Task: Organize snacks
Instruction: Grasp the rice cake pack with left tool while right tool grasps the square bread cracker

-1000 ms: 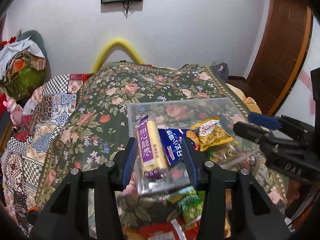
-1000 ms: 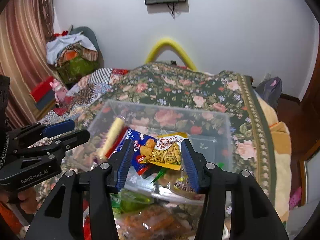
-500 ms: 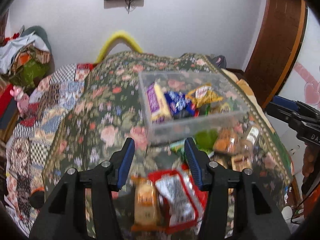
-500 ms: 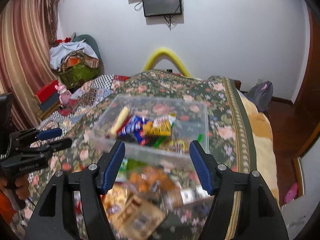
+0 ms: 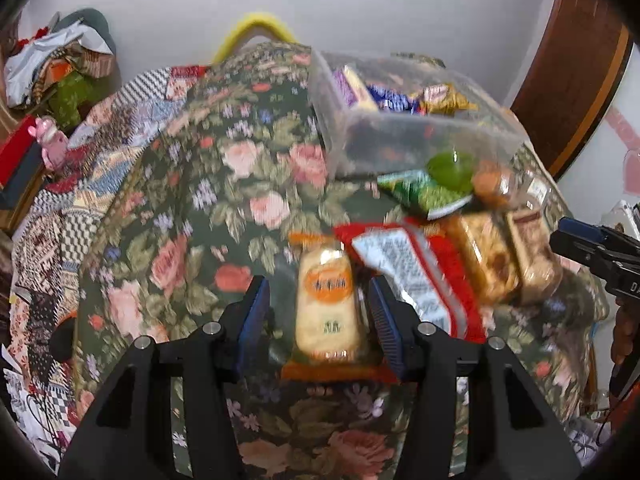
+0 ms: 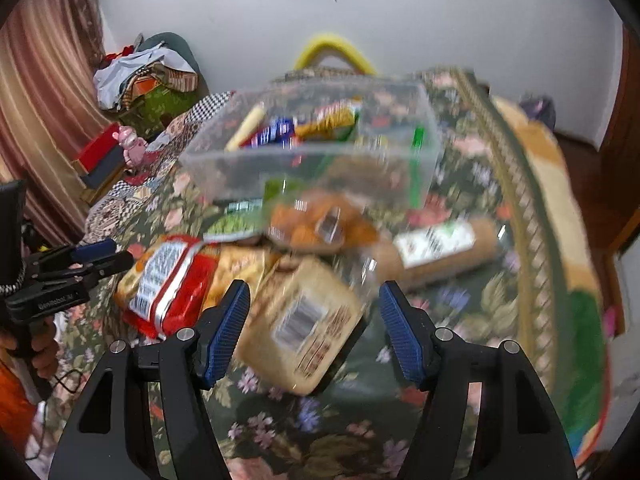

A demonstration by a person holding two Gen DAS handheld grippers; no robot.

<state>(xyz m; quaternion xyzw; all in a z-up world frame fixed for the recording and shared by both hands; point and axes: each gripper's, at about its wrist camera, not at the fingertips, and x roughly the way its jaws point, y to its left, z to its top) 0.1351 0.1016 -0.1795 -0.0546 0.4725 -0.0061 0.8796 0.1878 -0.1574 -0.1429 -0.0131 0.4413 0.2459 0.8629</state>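
Note:
A clear plastic bin [image 5: 420, 136] [image 6: 320, 152] holds several snack packs on the floral cloth. Loose snacks lie in front of it. My left gripper [image 5: 320, 320] is open, its jaws on either side of a pale cracker pack with an orange label [image 5: 326, 312]. A red and white pack [image 5: 408, 276] [image 6: 168, 280] lies beside it. My right gripper [image 6: 314, 328] is open around a beige pack with a barcode [image 6: 304, 324]. Each gripper also shows at the edge of the other's view, the right [image 5: 596, 248] and the left [image 6: 76, 268].
A green pack [image 5: 424, 192], an orange snack bag [image 6: 320, 224] and a long biscuit roll [image 6: 440, 248] lie near the bin. The floral cloth [image 5: 208, 208] extends left. Clothes and boxes [image 6: 132, 80] are piled at the far left, and a wooden door [image 5: 576, 80] stands right.
Both grippers have pulled back from over the bin and dropped low over the loose snacks in front of it. Both stay open.

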